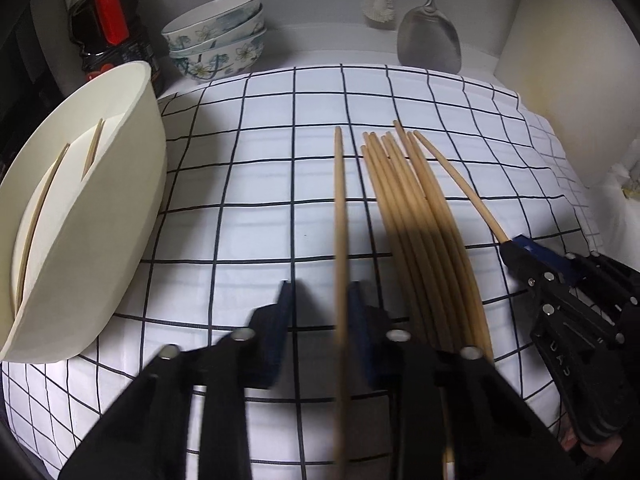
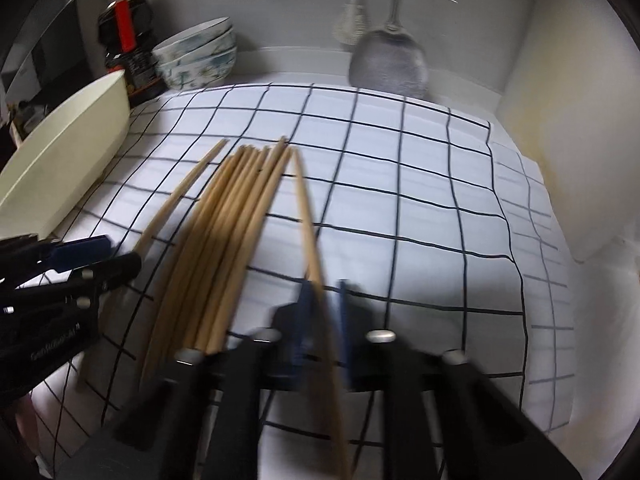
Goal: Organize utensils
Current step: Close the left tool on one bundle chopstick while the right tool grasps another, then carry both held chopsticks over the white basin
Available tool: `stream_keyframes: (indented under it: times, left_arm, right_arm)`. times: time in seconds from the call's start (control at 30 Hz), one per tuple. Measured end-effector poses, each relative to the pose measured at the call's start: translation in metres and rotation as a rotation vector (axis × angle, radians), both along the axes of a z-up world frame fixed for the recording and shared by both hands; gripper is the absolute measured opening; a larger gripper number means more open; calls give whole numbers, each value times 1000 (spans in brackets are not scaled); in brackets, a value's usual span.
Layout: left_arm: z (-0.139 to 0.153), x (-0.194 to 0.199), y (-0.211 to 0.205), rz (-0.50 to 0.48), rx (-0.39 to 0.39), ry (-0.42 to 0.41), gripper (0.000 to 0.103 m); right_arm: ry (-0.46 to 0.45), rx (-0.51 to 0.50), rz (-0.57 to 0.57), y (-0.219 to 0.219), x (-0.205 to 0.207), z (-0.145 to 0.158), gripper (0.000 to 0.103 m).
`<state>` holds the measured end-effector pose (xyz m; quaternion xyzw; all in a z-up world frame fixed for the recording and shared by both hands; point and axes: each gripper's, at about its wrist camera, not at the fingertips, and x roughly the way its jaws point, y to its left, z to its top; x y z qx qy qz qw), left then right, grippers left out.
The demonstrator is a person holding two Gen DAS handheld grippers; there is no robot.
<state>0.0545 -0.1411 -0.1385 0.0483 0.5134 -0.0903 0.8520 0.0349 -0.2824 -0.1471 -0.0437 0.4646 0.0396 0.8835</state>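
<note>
Far left of the bundle [image 1: 416, 216], a cream holder [image 1: 120, 184] lies tipped on the checked cloth [image 1: 260, 160], and two chopsticks [image 1: 40, 216] are inside it. Behind the holder stand a dark bottle [image 1: 108, 32] with a red label and a stack of flowered bowls [image 1: 216, 40]. The words on the label cannot be read.

Just left of the bundle, the left gripper [image 1: 319, 296] has its jaws apart. A lone chopstick [image 1: 340, 200] runs between them and lies against the right blue pad. The left pad stands clear of it, so nothing is gripped. In the right wrist view there is pale writing on the side of this gripper, but it is too blurred to read with certainty.

The bundle itself is several chopsticks lying side by side on the cloth. Their near ends are hidden under the black fingers.

At the right edge of the bundle, an outer chopstick [image 1: 460, 184] slants away from the others. The right gripper [image 1: 510, 242] is closed on its near end, with the blue tips pinching it. A few pale letters on this gripper cannot be made out.

Behind the bundle, to the right, a brush [image 1: 378, 4] and a metal spatula [image 1: 430, 44] hang on the wall, with their handles cut off at the top. Both views are blurred near the fingers.
</note>
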Motion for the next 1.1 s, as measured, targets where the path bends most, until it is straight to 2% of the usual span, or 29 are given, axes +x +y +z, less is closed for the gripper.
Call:
stream_keyframes:
  times: [0.03, 0.13, 0.33, 0.6, 0.83, 1.1]
  left_arm:
    - [0, -1, -1, -7, -4, 5, 8]
    - [1, -3, 1, -21, -12, 22, 7]
    - [10, -14, 9, -56, -77, 72, 7]
    - [65, -21, 30, -86, -121, 8, 7]
    - [112, -19, 86, -18, -138, -84, 7]
    - [136, -10, 165, 99, -121, -155, 7]
  right_arm:
    - [2, 1, -4, 1, -1, 0, 7]
    - [21, 72, -39, -7, -2, 1, 6]
    - [42, 200, -137, -28, -16, 10, 6]
    - [-5, 228, -155, -19, -28, 53, 6]
    - [-78, 234, -75, 30, -26, 104, 6]
    - [-91, 274, 32, 103, -6, 131, 6]
